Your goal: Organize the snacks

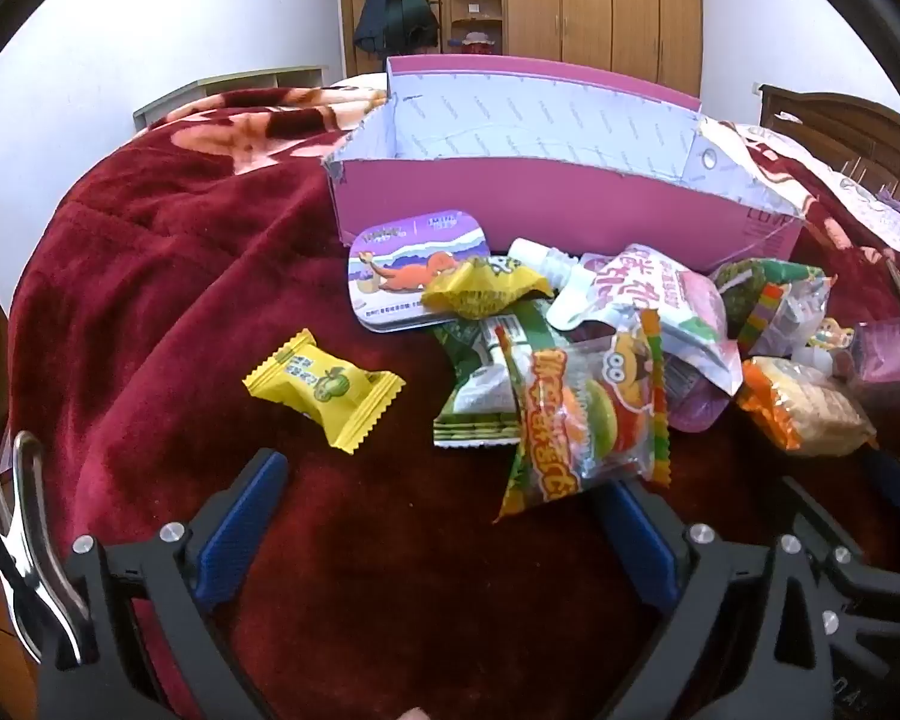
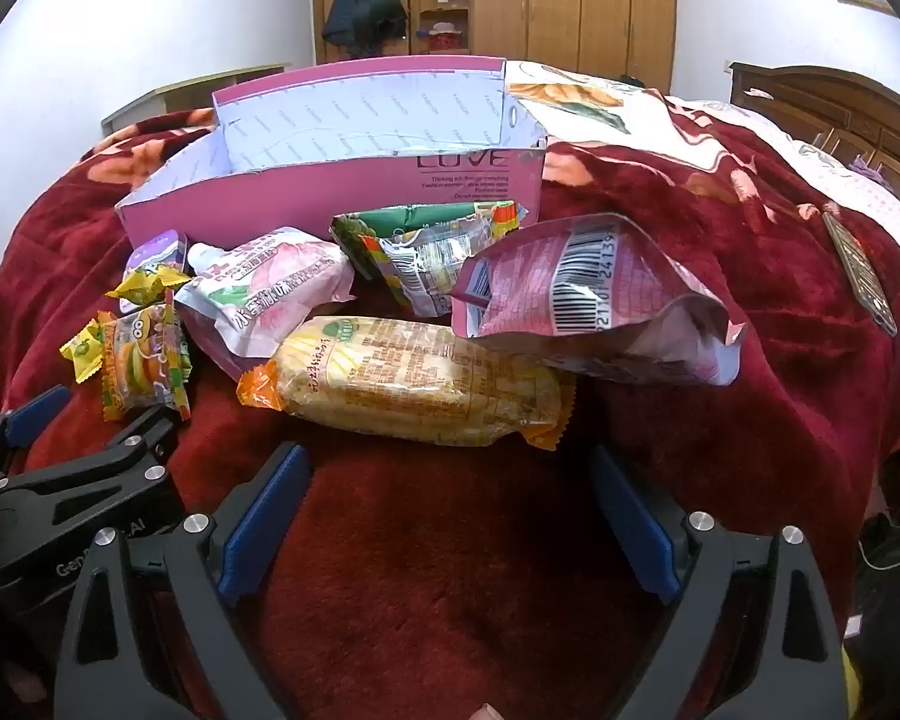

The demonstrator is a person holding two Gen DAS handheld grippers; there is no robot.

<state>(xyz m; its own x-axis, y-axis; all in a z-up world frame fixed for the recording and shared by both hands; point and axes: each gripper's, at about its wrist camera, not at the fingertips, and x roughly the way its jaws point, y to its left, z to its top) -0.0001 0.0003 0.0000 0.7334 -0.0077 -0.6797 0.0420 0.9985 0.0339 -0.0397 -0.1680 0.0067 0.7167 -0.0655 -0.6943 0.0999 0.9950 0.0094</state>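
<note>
Many snacks: a loose heap lies on the red blanket [image 1: 168, 276], just in front of the pink box [image 1: 558, 210].
Pink box: it is open at the top, its inside is pale with small print, and no snack shows inside it; it stands on the blanket behind the heap.
Yellow candy [image 1: 325, 389]: it lies alone on the blanket, apart from the heap, to the left of it in the left wrist view.
Burger gummy bag [image 1: 588, 414]: it is at the near edge of the heap, partly over a green packet [image 1: 480, 396].
Purple tub [image 1: 417, 267]: a flat tub with a dinosaur picture, leaning near the front wall of the box; a crumpled yellow wrapper [image 1: 486, 294] lies on its edge.
White pouch [image 2: 270, 294]: a spouted pouch with pink print, in the middle of the heap.
Rice cracker pack [image 2: 408, 381]: long, yellow and orange, the nearest snack in the right wrist view.
Pink bag [image 2: 588, 306]: its barcode side faces up, and it rests partly on the cracker pack.
Left gripper [image 1: 444, 534]: the jaws are spread wide with nothing between them, just short of the gummy bag.
Right gripper [image 2: 450, 522]: the jaws are also spread wide and empty, just before the cracker pack.
Background: a wooden wardrobe [image 2: 594, 6] and hanging dark coats [image 2: 363, 6].
</note>
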